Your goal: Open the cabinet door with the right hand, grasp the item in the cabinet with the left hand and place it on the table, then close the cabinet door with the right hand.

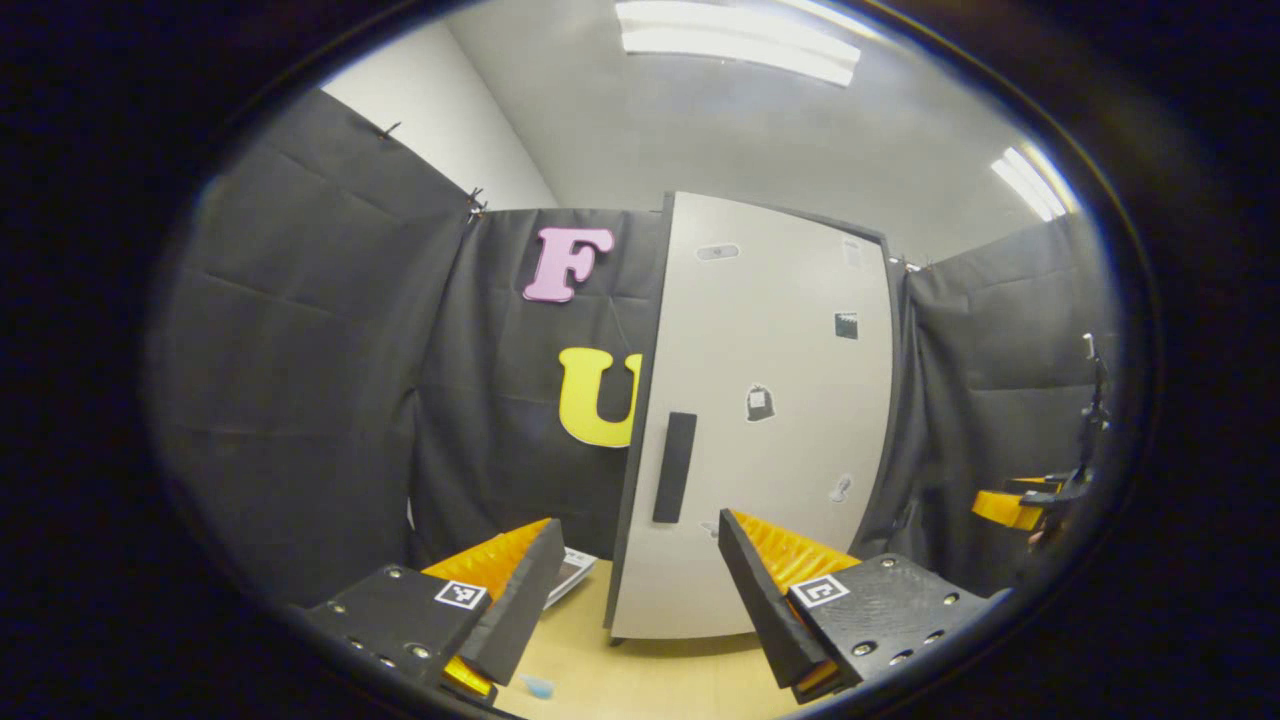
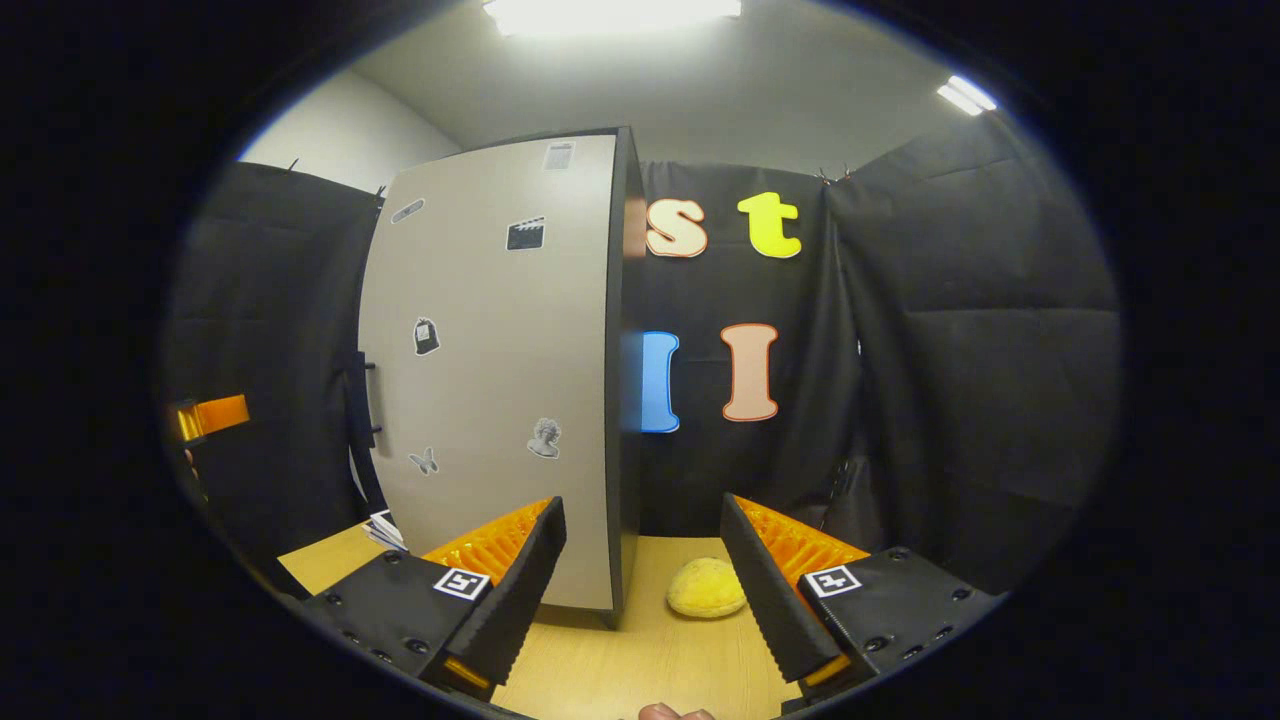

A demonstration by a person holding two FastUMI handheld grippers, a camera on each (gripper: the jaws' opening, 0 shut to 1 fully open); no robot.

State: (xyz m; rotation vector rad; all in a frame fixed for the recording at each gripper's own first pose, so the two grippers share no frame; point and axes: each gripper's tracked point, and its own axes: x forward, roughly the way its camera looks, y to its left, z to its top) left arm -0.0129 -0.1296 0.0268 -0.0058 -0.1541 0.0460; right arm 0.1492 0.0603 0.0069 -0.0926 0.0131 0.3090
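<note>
Standing on table (image 2: 640, 660): one cabinet (image 2: 500, 370), door (image 1: 760, 420) closed, one handle (image 1: 675, 467)
Stickers on door: five
Yellow item (image 2: 706, 587): one, beside cabinet
Left gripper (image 1: 640, 570): wide, empty
Right gripper (image 2: 640, 560): wide, empty

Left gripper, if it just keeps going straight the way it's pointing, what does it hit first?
Most likely the cabinet door, near its dark handle, which sits between the open left gripper fingers. Depth is hard to judge.

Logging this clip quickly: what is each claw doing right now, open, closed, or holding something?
Left claw: open, holding nothing, facing the cabinet door.
Right claw: open, holding nothing.
</note>
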